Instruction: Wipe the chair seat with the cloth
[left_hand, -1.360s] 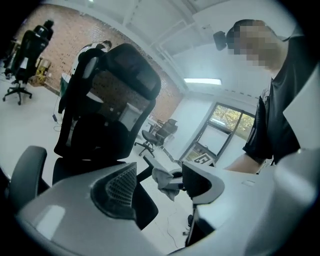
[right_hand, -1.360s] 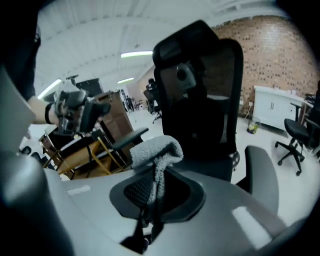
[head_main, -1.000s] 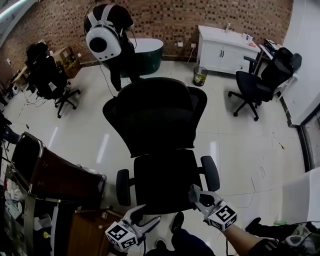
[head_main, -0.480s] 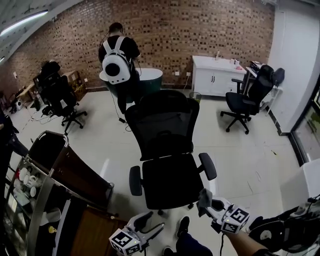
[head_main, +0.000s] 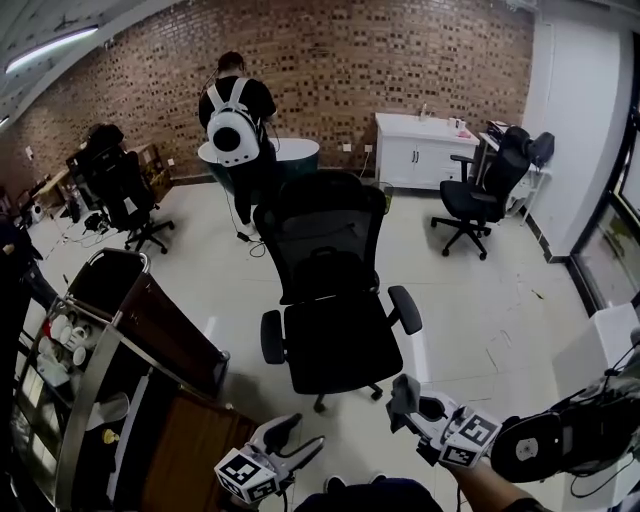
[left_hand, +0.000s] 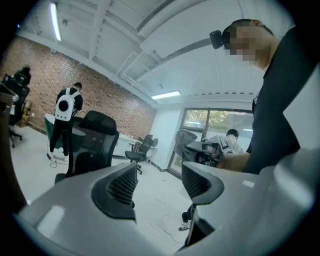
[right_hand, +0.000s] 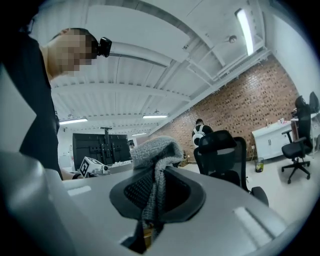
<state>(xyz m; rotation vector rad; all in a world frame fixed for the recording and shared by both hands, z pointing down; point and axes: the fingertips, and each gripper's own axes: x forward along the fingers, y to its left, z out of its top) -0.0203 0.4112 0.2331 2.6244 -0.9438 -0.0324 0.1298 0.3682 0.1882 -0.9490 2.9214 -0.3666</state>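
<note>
The right gripper (head_main: 407, 398) is clamping a grey knitted cloth (right_hand: 152, 150); the left gripper (head_main: 297, 436) is gaping empty. Both are hanging apart from the black office-chair seat (head_main: 345, 345), so wiping seems not yet begun.

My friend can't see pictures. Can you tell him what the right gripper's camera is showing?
The right gripper is shut on a grey cloth, which bunches up above its jaws. Beyond it stands a black office chair, with a brick wall and a person standing farther off.
</note>
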